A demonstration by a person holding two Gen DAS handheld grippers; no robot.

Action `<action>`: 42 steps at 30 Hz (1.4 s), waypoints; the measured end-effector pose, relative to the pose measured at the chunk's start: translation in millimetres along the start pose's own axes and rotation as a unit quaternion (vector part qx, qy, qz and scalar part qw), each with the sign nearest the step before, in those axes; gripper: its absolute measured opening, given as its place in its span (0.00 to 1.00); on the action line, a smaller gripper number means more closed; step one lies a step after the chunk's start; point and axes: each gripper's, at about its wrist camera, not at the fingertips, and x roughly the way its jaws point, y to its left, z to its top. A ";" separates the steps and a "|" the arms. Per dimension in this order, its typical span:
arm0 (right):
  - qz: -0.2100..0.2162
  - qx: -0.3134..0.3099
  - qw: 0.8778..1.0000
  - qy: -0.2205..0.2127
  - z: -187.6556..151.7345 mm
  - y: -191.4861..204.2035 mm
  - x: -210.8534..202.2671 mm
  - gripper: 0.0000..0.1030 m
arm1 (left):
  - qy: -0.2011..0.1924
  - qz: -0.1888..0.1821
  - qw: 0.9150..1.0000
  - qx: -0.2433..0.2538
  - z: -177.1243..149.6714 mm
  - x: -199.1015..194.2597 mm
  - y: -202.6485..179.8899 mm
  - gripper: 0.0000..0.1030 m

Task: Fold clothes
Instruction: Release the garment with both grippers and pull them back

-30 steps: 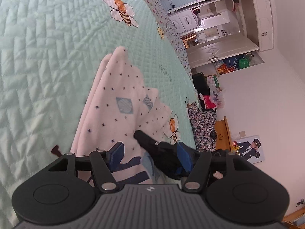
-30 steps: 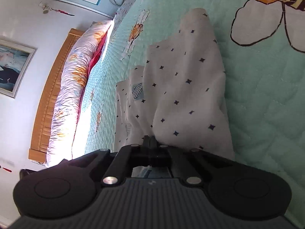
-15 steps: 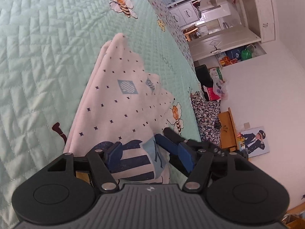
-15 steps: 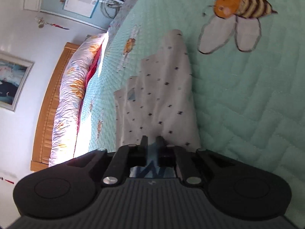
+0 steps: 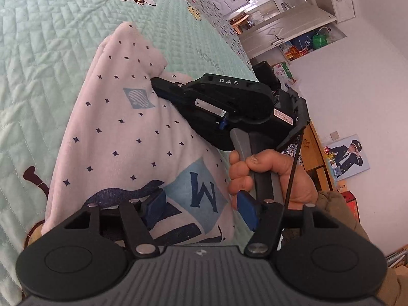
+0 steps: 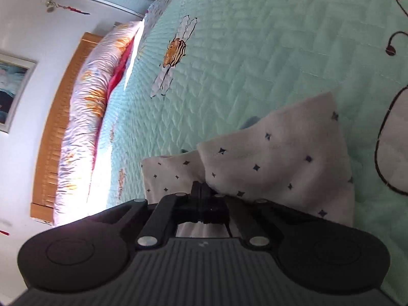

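- The bed (image 5: 46, 51) is big and green, with bees sewn on its quilt. It carries everything here.
- The white top (image 5: 122, 132) with small dark stars lies on the bed in layers. One end bunches into a point, so the fold looks partway done.
- The right hand-held gripper (image 6: 201, 191) has its two fingers pressed tight together on a bit of the white top. In the left view it reaches over the cloth, with a hand (image 5: 275, 178) around its handle.
- The left hand-held gripper (image 5: 201, 206) has its blue fingers spread wide over the picture with the letter M. It holds nothing.
- To do this well, I think the right one should pull its bit of cloth slow and flat, so the layers do not slide.
- The left one could press down near the M to keep the top in place.
- Line up the edges before letting go.
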 end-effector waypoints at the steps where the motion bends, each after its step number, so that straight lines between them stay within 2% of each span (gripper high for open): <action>1: 0.000 -0.005 1.000 -0.011 -4.4 2.2 -6.7 0.00 | 0.001 0.000 1.000 -0.004 1.0 0.2 1.3 0.63; 2: -0.004 -0.014 1.000 -0.023 -10.1 5.8 -14.6 0.04 | 0.002 0.000 1.000 -0.009 1.8 0.2 2.2 0.63; 4: -0.004 -0.037 0.998 -0.055 -20.8 17.3 -36.1 0.29 | 0.005 0.011 1.000 -0.010 -3.9 -6.2 5.6 0.63; 5: -0.014 -0.050 0.996 -0.066 -26.9 26.0 -46.8 0.53 | 0.008 0.020 1.000 -0.008 -6.0 -10.7 2.5 0.64; 6: -0.026 -0.064 0.995 -0.076 -33.4 35.2 -57.3 0.62 | 0.010 0.031 0.999 -0.006 -7.4 -15.3 -2.2 0.64; 10: -0.096 -0.134 0.980 -0.108 -62.3 73.5 -92.6 0.65 | -0.005 0.063 0.998 0.014 -15.6 -39.0 -21.1 0.68; 13: -0.130 -0.172 0.970 -0.113 -87.9 94.3 -112.7 0.70 | -0.021 0.073 0.997 0.020 -24.7 -60.5 -29.4 0.71; 17: -0.174 -0.217 0.954 -0.109 -125.6 118.2 -123.6 0.71 | -0.036 0.104 0.994 0.017 -38.3 -84.4 -35.7 0.73; 19: -0.174 -0.233 0.952 -0.099 -143.0 124.0 -123.4 0.74 | -0.040 0.124 0.991 0.009 -45.8 -94.5 -35.7 0.74; 20: -0.161 -0.230 0.955 -0.095 -148.6 123.6 -124.0 0.74 | -0.042 0.132 0.990 0.001 -50.2 -100.2 -34.3 0.74; 22: -0.079 -0.181 0.976 -0.092 -155.7 108.1 -127.5 0.74 | -0.042 0.147 0.988 -0.009 -58.1 -109.5 -32.5 0.74; 25: -0.003 -0.103 0.991 -0.080 -159.4 77.3 -120.3 0.71 | -0.041 0.167 0.985 -0.011 -67.0 -120.0 -34.9 0.77; 27: 0.000 -0.071 0.994 -0.080 -160.4 60.4 -112.4 0.48 | -0.038 0.181 0.983 -0.003 -68.3 -123.5 -36.5 0.77; 28: 0.001 -0.061 0.995 -0.082 -160.6 53.7 -109.0 0.44 | -0.039 0.186 0.982 0.003 -66.7 -123.9 -38.6 0.77; 29: 0.001 -0.050 0.995 -0.084 -160.7 46.9 -105.7 0.35 | -0.040 0.190 0.981 0.009 -64.6 -123.4 -41.0 0.77; 30: 0.004 -0.046 0.995 -0.092 -161.2 42.1 -104.5 0.30 | -0.042 0.194 0.980 0.016 -62.5 -122.9 -43.3 0.77; 31: 0.007 -0.044 0.994 -0.101 -161.7 37.9 -103.9 0.30 | -0.042 0.198 0.979 0.023 -59.5 -120.0 -45.9 0.77; 32: -0.004 -0.037 0.994 -0.101 -160.9 29.7 -99.6 0.29 | -0.042 0.203 0.978 0.031 -56.1 -115.9 -48.6 0.77; 33: -0.021 -0.028 0.994 -0.100 -159.7 20.5 -94.4 0.23 | -0.041 0.208 0.977 0.038 -52.7 -111.8 -51.3 0.77; 35: -0.021 -0.023 0.995 -0.097 -160.2 17.6 -93.9 0.00 | -0.035 0.218 0.974 0.056 -46.6 -100.5 -57.2 0.77; 40: -0.014 -0.015 0.996 -0.092 -162.4 14.9 -95.7 0.00 | -0.019 0.243 0.964 0.103 -37.0 -73.5 -66.3 0.77; 42: -0.011 -0.011 0.996 -0.090 -163.2 13.8 -96.4 0.09 | -0.015 0.253 0.960 0.122 -32.5 -62.6 -69.7 0.77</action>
